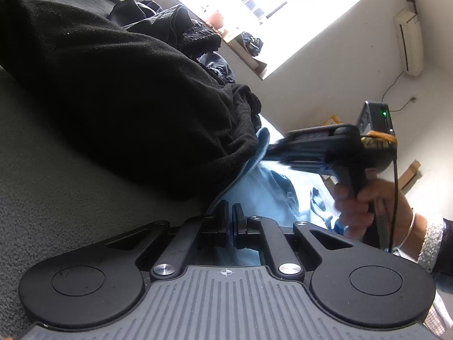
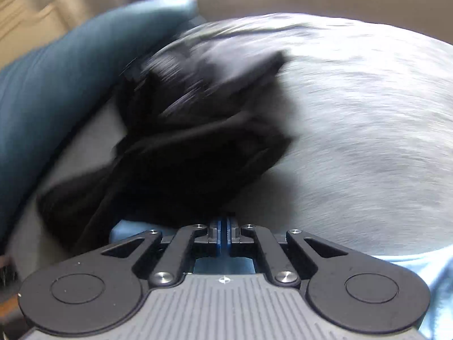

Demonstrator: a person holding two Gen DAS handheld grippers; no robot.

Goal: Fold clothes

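Observation:
A light blue garment lies on the grey bed cover, partly under a heap of black clothing. My left gripper is shut on the blue garment's near edge. A hand holds my right gripper, whose tips meet a raised flap of the same blue cloth beside the black heap. The right wrist view is blurred. There, my right gripper has its jaws almost together, tips against the black clothing, with light blue cloth beneath it.
More dark clothes are piled behind the black heap. A blue pillow lies along the left of the grey cover. A bright window and a wall air conditioner are beyond the bed.

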